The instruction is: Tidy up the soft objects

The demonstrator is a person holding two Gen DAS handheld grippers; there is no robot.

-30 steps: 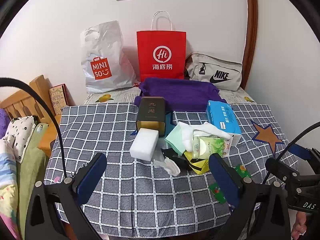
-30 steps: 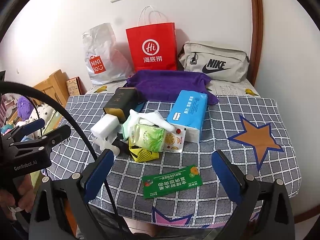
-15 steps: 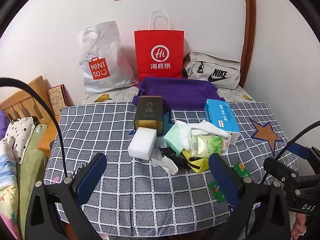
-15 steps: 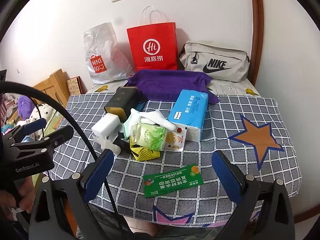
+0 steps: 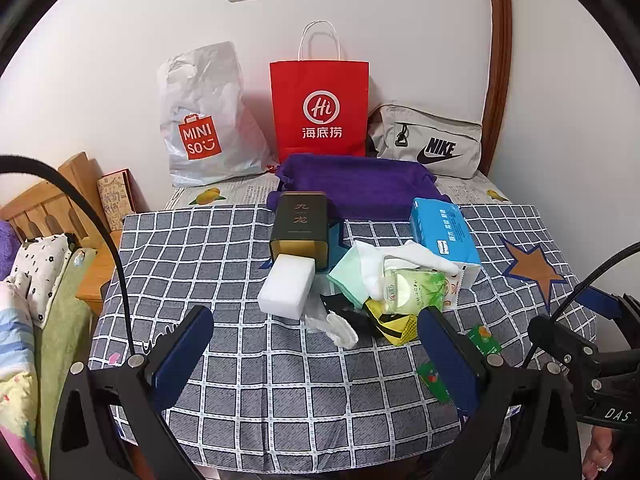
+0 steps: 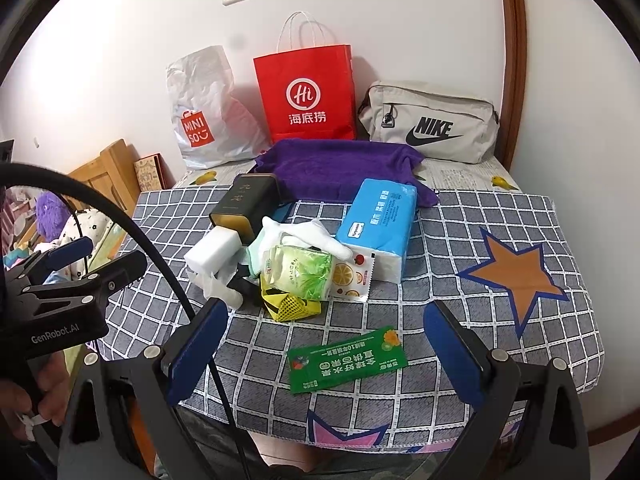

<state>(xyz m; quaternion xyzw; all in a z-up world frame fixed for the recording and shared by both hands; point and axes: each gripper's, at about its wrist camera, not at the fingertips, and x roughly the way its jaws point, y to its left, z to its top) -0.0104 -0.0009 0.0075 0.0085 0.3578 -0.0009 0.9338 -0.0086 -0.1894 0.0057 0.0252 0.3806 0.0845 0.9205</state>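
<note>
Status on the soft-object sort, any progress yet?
Nothing looks done. The sponge, wipes pack, tissue pack and white cloth sit jumbled mid-table. In hand: nothing; left claw and right claw are open and empty. All sorting remains.

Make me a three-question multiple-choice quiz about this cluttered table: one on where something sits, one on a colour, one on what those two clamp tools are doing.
1. Where is the white sponge block?
A. against the open end of the dark tin
B. on the Nike bag
C. inside the red paper bag

2. What colour is the folded towel?
A. green
B. purple
C. orange

3. What are the left gripper and right gripper doing?
A. both open, holding nothing
B. both clamped on cloth
C. one gripping the tissue pack

Answers: 1 A, the block touches the tin's front; 2 B, it is plainly purple; 3 A, the fingers stand wide apart over bare tablecloth.
</note>
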